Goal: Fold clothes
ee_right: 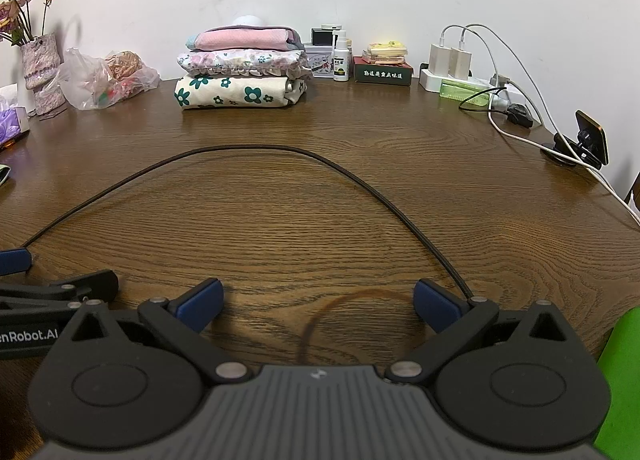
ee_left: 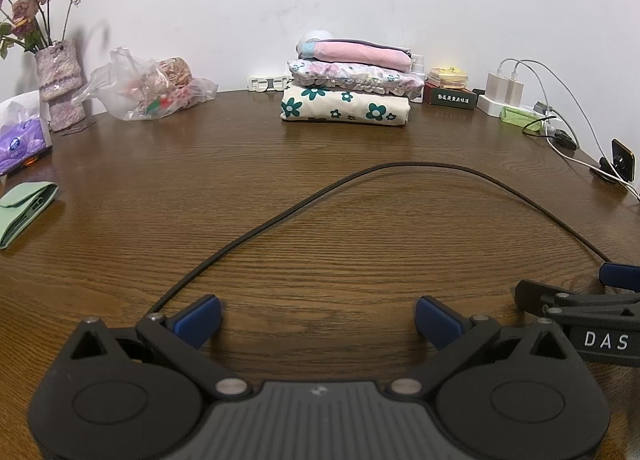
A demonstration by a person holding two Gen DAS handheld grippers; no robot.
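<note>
While both tools sit low over the wooden table (ee_left: 320,188), the left gripper (ee_left: 318,324) has its blue-padded fingers spread wide with nothing between them, and the right gripper (ee_right: 318,306) is just the same, wide apart and empty. The two rest side by side near the front edge. A thin black cable (ee_right: 248,148) loops across the bare wood ahead of them, one end running in by the right gripper's outer finger. The stack of folded clothes (ee_left: 346,88) sits well apart at the back of the table by the white wall: a cream piece with teal flowers at the bottom, a ruffled floral one on it, a pink one on top. A crumpled plastic bag (ee_left: 148,88) lies to its left, a small dark green box (ee_right: 383,73) to its right.
</note>
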